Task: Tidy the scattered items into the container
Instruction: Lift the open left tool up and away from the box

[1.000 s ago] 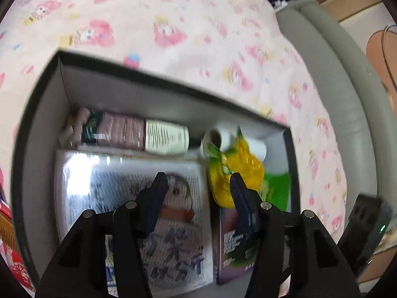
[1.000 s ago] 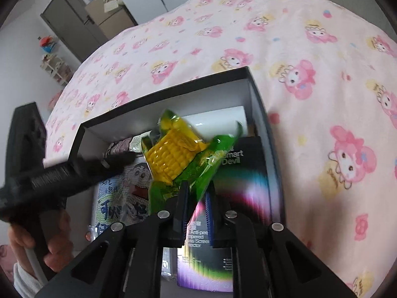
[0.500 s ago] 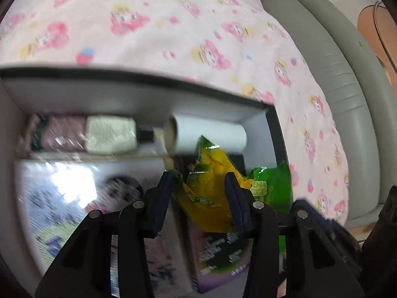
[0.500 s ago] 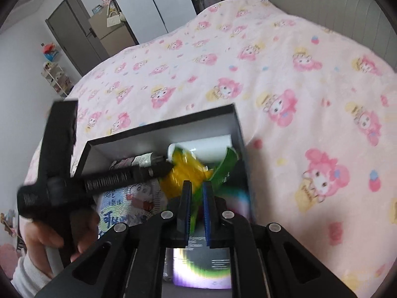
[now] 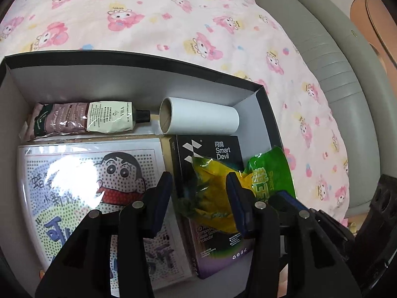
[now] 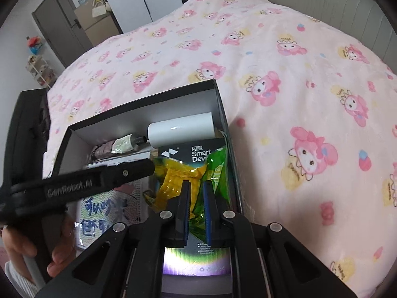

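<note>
Corn packet (image 5: 218, 193) lowered – apparently onto the black box (image 5: 211, 154).

Pink cartoon bedding, a black box, bright wrappers

The blanket (image 6: 285, 79) is pale pink with pink-and-yellow cartoon figures. The box (image 5: 139, 74) is black outside, white inside. In it lie a yellow-and-green snack packet (image 5: 218, 186), a white roll (image 5: 201, 119), a black carton (image 5: 211, 149) fading to purple, a brown-and-cream tube (image 5: 82, 121) and a dotted cartoon sheet (image 5: 82, 181).

Corn packet over the open box

The left gripper (image 5: 198, 198) hovers above the box (image 5: 268, 114) on the bed (image 5: 198, 12), jaws just opening, its fingers (image 5: 161, 198) straddling the yellow-green corn packet (image 5: 218, 198) over a black carton (image 5: 211, 149)
</note>
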Motion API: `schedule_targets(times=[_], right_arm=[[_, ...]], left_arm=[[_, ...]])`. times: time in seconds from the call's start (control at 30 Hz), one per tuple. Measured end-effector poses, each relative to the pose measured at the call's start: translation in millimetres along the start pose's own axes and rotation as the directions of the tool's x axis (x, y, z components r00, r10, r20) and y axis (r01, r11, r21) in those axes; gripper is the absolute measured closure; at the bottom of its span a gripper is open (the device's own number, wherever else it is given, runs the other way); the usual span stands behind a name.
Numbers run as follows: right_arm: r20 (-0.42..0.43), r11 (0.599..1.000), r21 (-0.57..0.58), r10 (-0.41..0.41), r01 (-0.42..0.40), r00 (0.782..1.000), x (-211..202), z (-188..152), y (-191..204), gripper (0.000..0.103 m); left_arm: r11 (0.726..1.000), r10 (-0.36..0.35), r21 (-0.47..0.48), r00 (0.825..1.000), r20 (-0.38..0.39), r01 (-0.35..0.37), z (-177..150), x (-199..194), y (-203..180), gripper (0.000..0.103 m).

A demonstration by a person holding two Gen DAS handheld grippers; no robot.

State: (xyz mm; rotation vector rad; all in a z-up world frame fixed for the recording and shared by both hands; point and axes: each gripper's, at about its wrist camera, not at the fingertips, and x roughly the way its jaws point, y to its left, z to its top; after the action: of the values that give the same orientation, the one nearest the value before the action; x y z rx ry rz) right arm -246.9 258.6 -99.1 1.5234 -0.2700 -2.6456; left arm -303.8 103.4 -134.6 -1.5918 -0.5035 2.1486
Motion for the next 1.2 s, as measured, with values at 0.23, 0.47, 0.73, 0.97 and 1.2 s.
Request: schedule_targets(times=[0.23, 0.47, 0.73, 0.97, 1.2], right_arm=[[0.039, 0.999, -0.010, -0.032, 0.032, 0.999, -19.3, 9.6, 5.9, 0.064], [0.096, 0.998, -0.008, -0.065, 0.066, 0.993, -47.8, 10.1, 16.2, 0.048], [0.170, 0.998, 0.000, -0.056, 0.056, 0.984, -91.4, 1.7, 34.3, 0.033], [0.224, 0.999, -0.008, -0.046, 0.049, 0.974, -131.2, -18.4, 49.6, 0.029], [0.276, 0.999, -0.031, -0.015, 0.024, 0.961, -169.0, -42.7, 61.6, 0.028]], left_arm=[[0.993, 0.106, 0.030, 0.983, 0.152, -0.111, -2.0, -41.4, -9.5, 0.047], [0.977, 0.172, 0.072, 0.941, 0.292, -0.201, -12.3, -98.8, -20.6, 0.029], [0.964, 0.192, 0.105, 0.911, 0.365, -0.245, -42.0, -143.4, -31.9, 0.019], [0.955, 0.214, 0.097, 0.879, 0.427, -0.280, -73.0, -180.2, -41.3, 0.019], [0.939, 0.237, 0.107, 0.838, 0.491, -0.328, -108.5, -218.4, -51.2, 0.014]])
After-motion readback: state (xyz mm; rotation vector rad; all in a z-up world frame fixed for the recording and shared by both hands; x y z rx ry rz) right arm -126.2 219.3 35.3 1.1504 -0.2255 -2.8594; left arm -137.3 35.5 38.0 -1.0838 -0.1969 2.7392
